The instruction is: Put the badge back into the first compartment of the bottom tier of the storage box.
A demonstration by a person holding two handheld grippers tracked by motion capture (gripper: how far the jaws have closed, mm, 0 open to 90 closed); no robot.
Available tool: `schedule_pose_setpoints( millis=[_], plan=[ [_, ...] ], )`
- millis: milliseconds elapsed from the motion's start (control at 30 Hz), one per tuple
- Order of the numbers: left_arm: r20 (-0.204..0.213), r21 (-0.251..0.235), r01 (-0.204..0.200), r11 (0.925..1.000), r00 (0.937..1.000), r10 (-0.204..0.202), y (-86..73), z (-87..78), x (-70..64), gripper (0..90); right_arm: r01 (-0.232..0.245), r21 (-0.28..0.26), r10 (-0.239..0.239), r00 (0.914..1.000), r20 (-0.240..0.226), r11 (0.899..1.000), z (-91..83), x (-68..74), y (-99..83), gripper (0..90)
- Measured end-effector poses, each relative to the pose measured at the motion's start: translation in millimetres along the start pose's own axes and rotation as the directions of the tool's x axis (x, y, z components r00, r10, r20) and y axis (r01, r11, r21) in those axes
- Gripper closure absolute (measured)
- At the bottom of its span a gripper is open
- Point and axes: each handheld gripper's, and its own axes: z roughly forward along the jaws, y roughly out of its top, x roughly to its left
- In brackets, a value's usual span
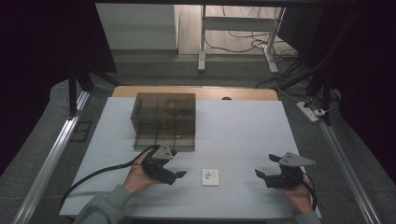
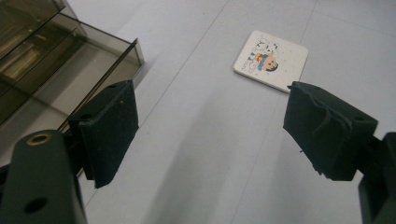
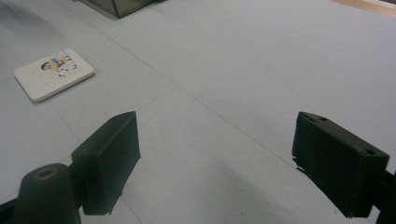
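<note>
A small white tile (image 1: 210,177) with a cartoon picture lies flat near the table's front edge, between my two grippers. My left gripper (image 1: 174,175) sits just left of it, held in a hand, and is open with nothing between its jaws. In the left gripper view the tile (image 2: 271,60) lies ahead and to the right of the open left gripper (image 2: 210,121). My right gripper (image 1: 264,167) rests further to the right, also open and empty. The right gripper view has the tile (image 3: 53,73) far off to the left of the open right gripper (image 3: 215,149).
A smoked see-through box (image 1: 163,119) with compartments stands behind the left gripper; its front corner (image 2: 56,70) is close beside the left jaw. The pale table top (image 1: 247,130) spreads out to the right. A cable trails from the left gripper across the table.
</note>
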Motion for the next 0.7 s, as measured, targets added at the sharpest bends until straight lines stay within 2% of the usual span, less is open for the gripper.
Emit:
schedule_pose_setpoints(
  millis=[267,367,633,700],
  plan=[
    [0.035,0.014,-0.033,0.9994,0.9988,0.033,11.9,12.8,-6.2,17.4,-0.001,0.004,0.001,1.0,-0.001,1.0,0.2,0.1,-0.1,14.8],
    [0.038,0.035,-0.058,0.9977,0.9977,0.057,15.6,17.1,-8.8,17.4,-0.001,0.0,0.001,1.0,-0.001,1.0,0.1,0.0,0.0,14.8],
    [0.07,0.046,-0.075,0.9961,0.9949,0.072,24.0,28.7,-14.3,17.3,0.0,0.001,0.0,1.0,-0.002,1.0,0.3,0.0,0.0,14.8],
    [0.078,0.053,-0.09,0.9945,0.9932,0.086,26.0,31.1,-15.4,17.3,-0.001,-0.001,0.001,1.0,-0.002,1.0,0.1,-0.1,0.1,14.8]
  ],
)
